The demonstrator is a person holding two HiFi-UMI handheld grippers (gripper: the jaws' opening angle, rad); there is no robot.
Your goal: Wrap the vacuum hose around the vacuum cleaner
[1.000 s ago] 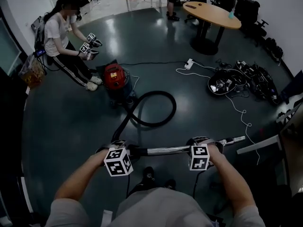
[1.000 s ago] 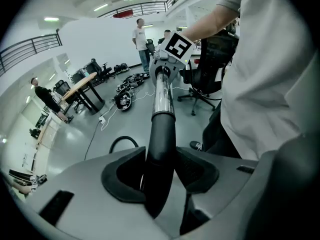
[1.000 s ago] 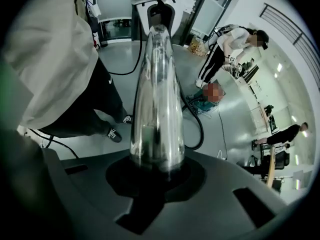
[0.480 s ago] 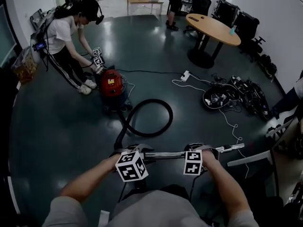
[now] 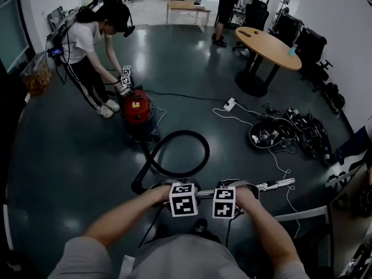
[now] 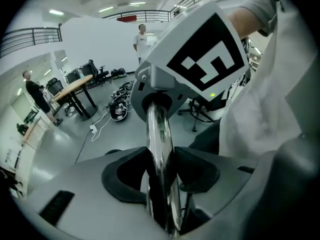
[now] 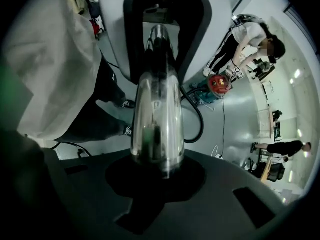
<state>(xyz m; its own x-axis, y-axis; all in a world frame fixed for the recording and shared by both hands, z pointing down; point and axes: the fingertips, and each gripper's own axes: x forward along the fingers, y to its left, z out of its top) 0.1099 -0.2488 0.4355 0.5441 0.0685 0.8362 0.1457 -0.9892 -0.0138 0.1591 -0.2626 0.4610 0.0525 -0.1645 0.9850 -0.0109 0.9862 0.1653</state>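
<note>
My left gripper (image 6: 160, 176) is closed on the straight, polished chrome vacuum wand (image 5: 274, 184), its dark pads pressing the tube's round sides. My right gripper (image 7: 159, 170) clamps the same mirror-bright tube just beside the left. In the head view the wand's long axis lies nearly level across the frame in front of me, its open end pointing right. From its left end the black flexible hose (image 5: 200, 150) curves in one round loop on the glossy dark floor (image 5: 70, 156) to the red, drum-shaped vacuum cleaner (image 5: 137, 106), well apart from me, where a second person (image 5: 87, 51) bends over it.
</note>
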